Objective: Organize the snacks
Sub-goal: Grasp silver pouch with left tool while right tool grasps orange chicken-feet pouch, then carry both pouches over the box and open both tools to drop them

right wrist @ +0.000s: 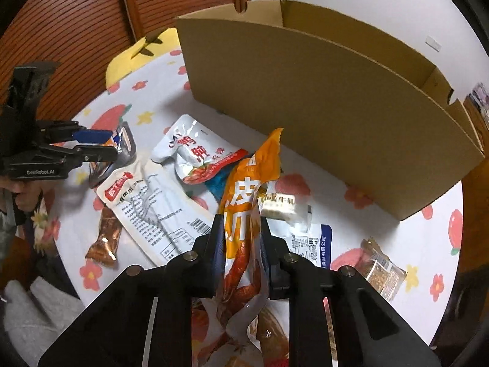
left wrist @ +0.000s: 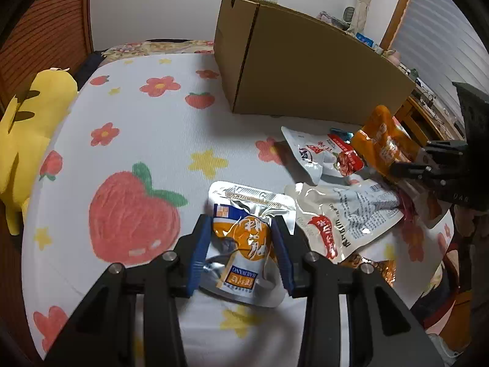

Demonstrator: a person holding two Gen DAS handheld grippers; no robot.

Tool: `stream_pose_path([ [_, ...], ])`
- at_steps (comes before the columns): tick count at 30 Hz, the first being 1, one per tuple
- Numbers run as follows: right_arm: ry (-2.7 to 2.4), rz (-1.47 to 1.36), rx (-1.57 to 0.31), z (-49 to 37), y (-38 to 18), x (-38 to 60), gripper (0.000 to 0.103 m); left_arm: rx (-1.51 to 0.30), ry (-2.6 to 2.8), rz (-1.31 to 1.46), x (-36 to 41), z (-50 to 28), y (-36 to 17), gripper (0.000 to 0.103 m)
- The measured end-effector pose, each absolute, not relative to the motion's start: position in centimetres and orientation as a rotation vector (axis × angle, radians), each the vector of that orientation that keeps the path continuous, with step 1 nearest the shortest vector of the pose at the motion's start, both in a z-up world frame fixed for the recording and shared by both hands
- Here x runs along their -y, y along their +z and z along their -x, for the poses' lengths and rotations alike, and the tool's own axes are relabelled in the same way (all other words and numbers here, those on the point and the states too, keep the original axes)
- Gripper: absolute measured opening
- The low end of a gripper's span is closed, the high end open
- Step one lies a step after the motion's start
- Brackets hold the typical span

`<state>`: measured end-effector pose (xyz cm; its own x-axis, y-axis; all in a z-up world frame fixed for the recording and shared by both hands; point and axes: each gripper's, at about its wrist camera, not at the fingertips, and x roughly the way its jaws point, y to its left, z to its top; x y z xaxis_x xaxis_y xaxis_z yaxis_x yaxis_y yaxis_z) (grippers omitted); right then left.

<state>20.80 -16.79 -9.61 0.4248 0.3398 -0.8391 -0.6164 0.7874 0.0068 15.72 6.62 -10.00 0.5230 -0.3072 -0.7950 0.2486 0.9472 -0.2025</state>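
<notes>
Surface (left wrist: 137,140): round-edged, covered in a white cloth printed with strawberries, flowers and stars; its rim curves down the left of the left wrist view, where a yellow plush toy (left wrist: 27,128) lies against it. Open room: the whole left and centre of the cloth in that view is bare, up to the cardboard box (left wrist: 305,70), which stands open-topped at the upper right with its long wall facing the snacks. Snack pile: centre to right of the frame, just in front of the box, including a white-and-red pouch (left wrist: 321,156) and a large white printed pouch (left wrist: 345,217), overlapping. Left gripper (left wrist: 241,247): lower centre, partly closed, its blue pads on either side of a silver-and-orange pouch (left wrist: 241,238) that lies on the cloth; whether the pads press on it cannot be told. Right gripper (right wrist: 241,244): lower centre of the right wrist view, closed tight on an orange snack pouch (right wrist: 250,189), which stands up between the fingers, its top near the box wall. A brown wrapped snack (right wrist: 105,238) lies at lower left, a granola-type bar (right wrist: 382,269) at lower right near the rim.
</notes>
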Motion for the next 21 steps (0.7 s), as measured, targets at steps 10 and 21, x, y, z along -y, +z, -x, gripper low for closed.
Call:
stream_pose_path([
  [10,0.600,0.242,-0.842,-19.3,-7.6,17.5,0.018,-0.912,-0.332,0.042,-6.2,-13.9,-9.3,0.037],
  [21,0.586,0.216,-0.810,-18.1,-7.8,17.8,0.018,-0.823,-0.305,0.057,-6.4,-12.8,-7.5,0.037],
])
